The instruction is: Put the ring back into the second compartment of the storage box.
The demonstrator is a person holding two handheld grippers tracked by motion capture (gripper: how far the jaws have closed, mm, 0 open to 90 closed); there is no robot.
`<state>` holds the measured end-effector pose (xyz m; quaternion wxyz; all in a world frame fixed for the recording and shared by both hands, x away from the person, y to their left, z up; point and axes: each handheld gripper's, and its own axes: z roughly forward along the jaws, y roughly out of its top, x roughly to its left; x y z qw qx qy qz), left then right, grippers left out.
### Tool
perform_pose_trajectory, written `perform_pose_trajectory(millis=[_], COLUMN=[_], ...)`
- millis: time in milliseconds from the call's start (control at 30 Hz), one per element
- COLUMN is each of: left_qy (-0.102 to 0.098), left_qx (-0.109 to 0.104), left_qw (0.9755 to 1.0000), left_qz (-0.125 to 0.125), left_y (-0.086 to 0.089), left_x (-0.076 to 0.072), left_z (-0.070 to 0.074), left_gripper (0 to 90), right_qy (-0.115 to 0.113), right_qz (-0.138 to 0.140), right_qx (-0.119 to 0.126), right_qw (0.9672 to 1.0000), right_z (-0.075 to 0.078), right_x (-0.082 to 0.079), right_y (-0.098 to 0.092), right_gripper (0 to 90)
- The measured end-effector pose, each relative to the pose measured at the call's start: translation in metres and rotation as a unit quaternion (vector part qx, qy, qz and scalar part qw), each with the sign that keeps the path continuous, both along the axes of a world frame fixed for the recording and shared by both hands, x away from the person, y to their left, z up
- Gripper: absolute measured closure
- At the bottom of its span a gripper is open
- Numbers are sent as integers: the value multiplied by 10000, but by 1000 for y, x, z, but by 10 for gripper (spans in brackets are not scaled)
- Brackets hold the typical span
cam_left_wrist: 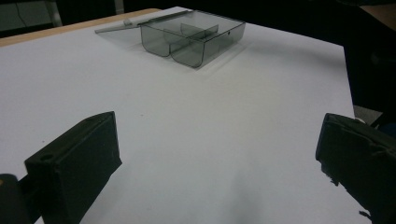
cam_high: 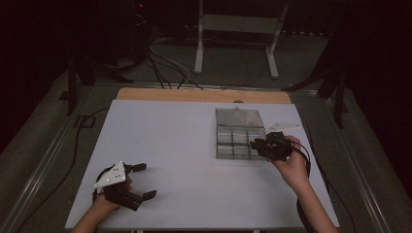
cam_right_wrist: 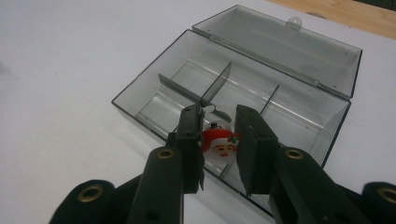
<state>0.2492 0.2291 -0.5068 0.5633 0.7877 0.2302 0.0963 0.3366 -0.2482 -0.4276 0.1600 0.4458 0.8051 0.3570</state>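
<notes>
- Right gripper view: right gripper (cam_right_wrist: 218,140) clamps one small Santa-face charm (cam_right_wrist: 220,143) above the compartment box (cam_right_wrist: 154,88), probably poised to drop it into a near cell.
- One box with its lid (cam_right_wrist: 280,44) folded flat back, so every cell is reachable.
- Left gripper (cam_high: 141,180) rests released, holding nothing, well apart on the white table (cam_high: 175,145).

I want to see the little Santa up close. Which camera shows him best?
The right gripper view: the Santa sits large between the right gripper jaws, over the open box. In the high view that gripper hides him at the box's edge. The left gripper view has the box far off.
</notes>
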Motion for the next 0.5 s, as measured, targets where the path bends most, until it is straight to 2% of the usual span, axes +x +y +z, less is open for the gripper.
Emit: perform_pose_trajectory(millis=[500], left_qy=[-13], left_qx=[0], left_qw=[10000], left_qz=[-20], left_y=[0], left_x=[-1], left_z=[1], left_gripper=[9], right_qy=[60], right_qz=[47], right_qx=[2], right_qw=[10000], right_z=[0], right_x=[16], right_y=[6], right_gripper=[720])
